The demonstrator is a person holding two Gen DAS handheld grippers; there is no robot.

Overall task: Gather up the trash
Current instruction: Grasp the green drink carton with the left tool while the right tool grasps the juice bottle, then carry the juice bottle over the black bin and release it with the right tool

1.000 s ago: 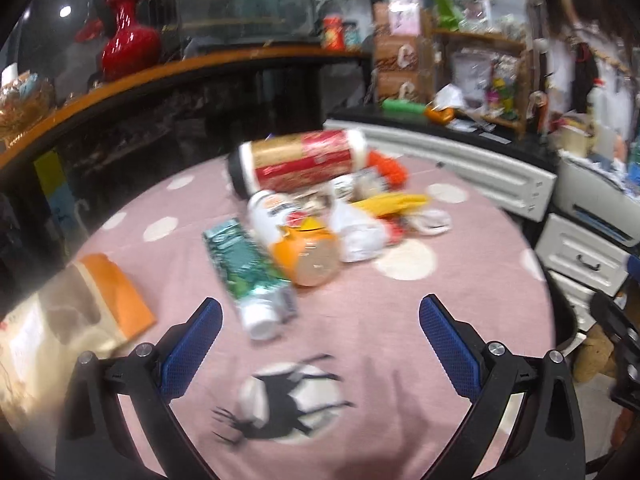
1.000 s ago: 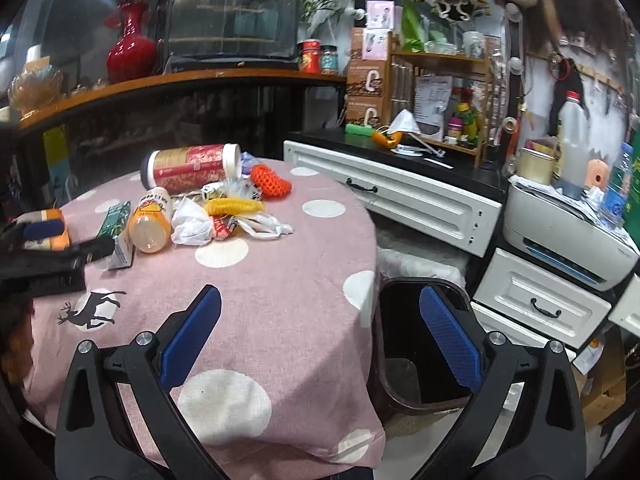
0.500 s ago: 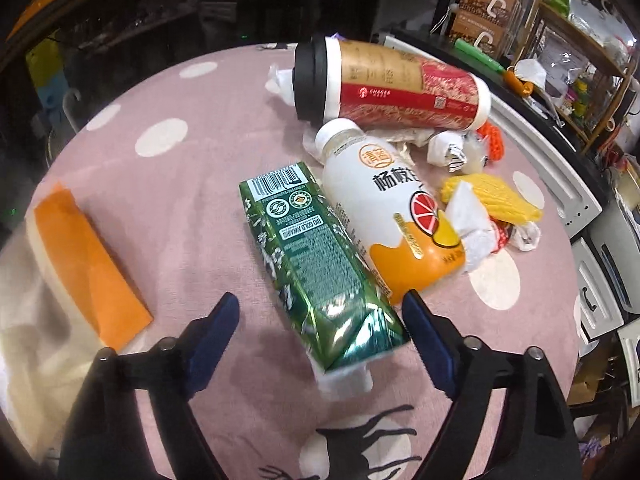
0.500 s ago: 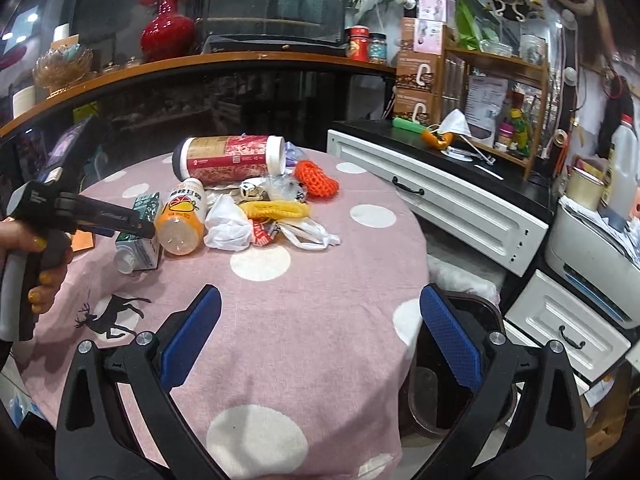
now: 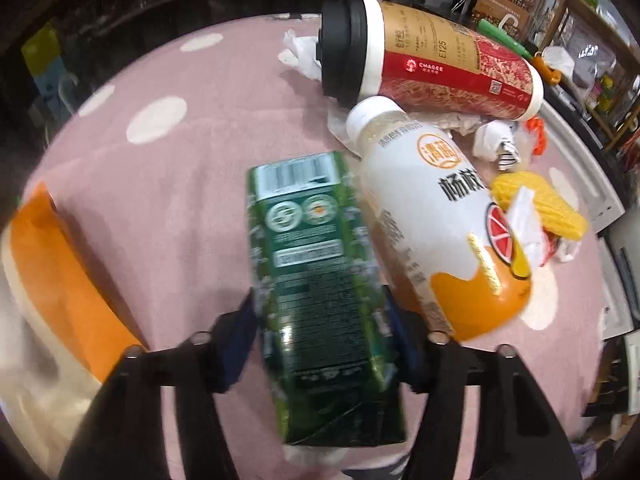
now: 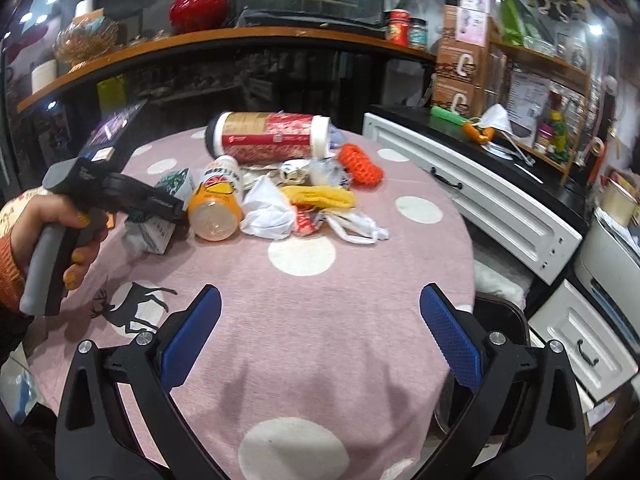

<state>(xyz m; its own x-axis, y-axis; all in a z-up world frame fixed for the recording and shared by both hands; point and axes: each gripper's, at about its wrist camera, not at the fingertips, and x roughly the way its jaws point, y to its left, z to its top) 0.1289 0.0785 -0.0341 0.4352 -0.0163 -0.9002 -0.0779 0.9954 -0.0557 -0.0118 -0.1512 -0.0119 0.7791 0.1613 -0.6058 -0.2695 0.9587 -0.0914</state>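
On the pink tablecloth (image 6: 320, 320), the left gripper (image 5: 320, 344) is closing around the green carton (image 5: 320, 280) (pads seemingly at its sides), just beside the orange-bottomed bottle (image 5: 440, 232). The right gripper (image 6: 320, 336) hangs wide apart, empty.

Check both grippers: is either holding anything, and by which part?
The left gripper is closing around the green carton at its lower body, near the spout end. The right gripper is open and empty.

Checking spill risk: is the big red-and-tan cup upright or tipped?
Tipped. The cup lies on its side on the pink tablecloth, black lid on.
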